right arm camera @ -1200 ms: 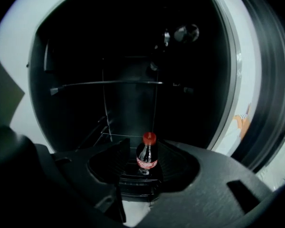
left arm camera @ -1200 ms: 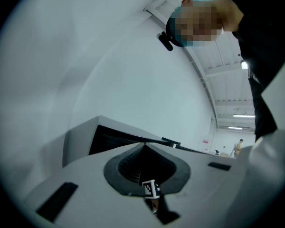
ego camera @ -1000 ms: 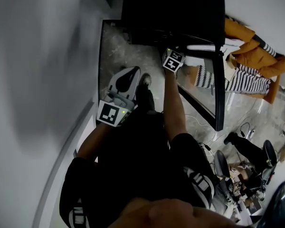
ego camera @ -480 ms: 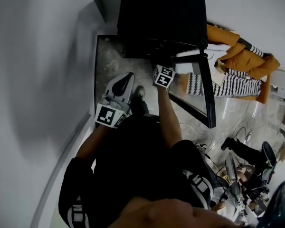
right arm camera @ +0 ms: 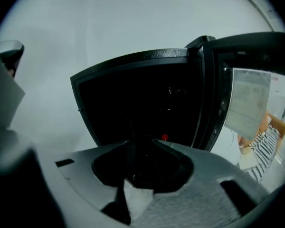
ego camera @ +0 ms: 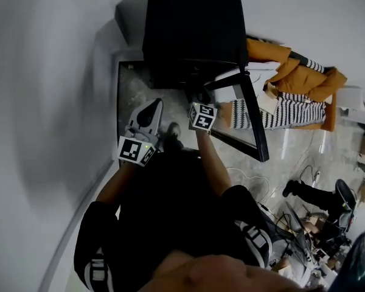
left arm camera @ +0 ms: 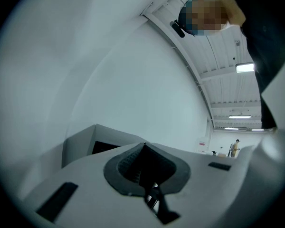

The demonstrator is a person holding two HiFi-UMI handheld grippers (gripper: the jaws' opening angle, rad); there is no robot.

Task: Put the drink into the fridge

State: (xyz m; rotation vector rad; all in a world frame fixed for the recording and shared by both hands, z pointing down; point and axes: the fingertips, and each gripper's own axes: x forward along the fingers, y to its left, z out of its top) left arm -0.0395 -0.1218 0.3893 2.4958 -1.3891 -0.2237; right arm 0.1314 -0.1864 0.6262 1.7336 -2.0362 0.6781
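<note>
Drink not visible in any view, prob. already inside the dark fridge [right arm camera: 137,99]; right gripper [right arm camera: 141,144] near its opening, jaws apart w/ nothing between, just been closing; left gripper [left arm camera: 143,146] pressed together, empty; remaining: shut the open door [right arm camera: 211,94] at right.

Small black fridge [ego camera: 191,35] standing on the floor against the white wall, dark-framed door [ego camera: 246,117] swung wide open, interior dark, contents not discernible.
</note>
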